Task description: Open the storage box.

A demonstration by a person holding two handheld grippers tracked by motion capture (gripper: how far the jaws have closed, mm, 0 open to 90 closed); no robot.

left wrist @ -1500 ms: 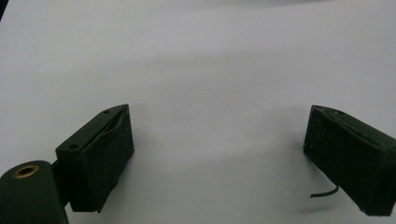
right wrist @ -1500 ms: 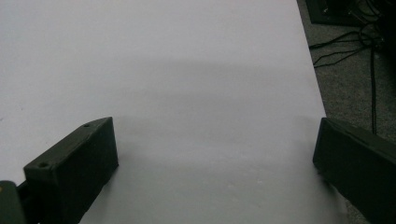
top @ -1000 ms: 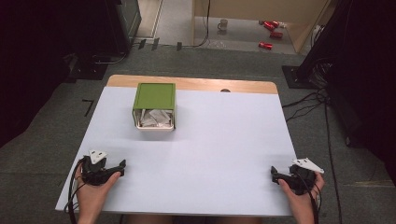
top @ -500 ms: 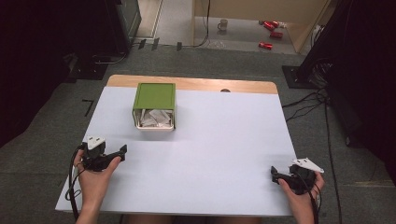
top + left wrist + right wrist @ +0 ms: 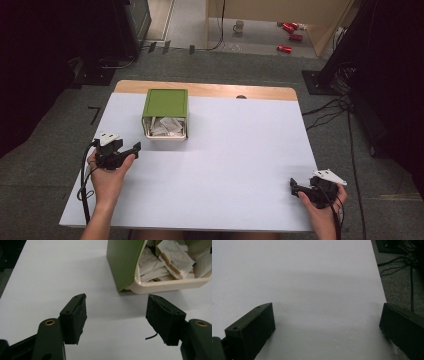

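1. Green box lies on its side at the far left of the white table, its open mouth facing the person; the placement appears intended to give front access.
2. Contents: paper sachets heaped loosely inside, resting against the cream lip.
3. Left gripper is near the box, short of its mouth, jaws spread wide and empty; judged lined up for a reach inside.
4. Right gripper sits low at the near right corner, well apart from the box, jaws likewise spread and empty; judged idle.
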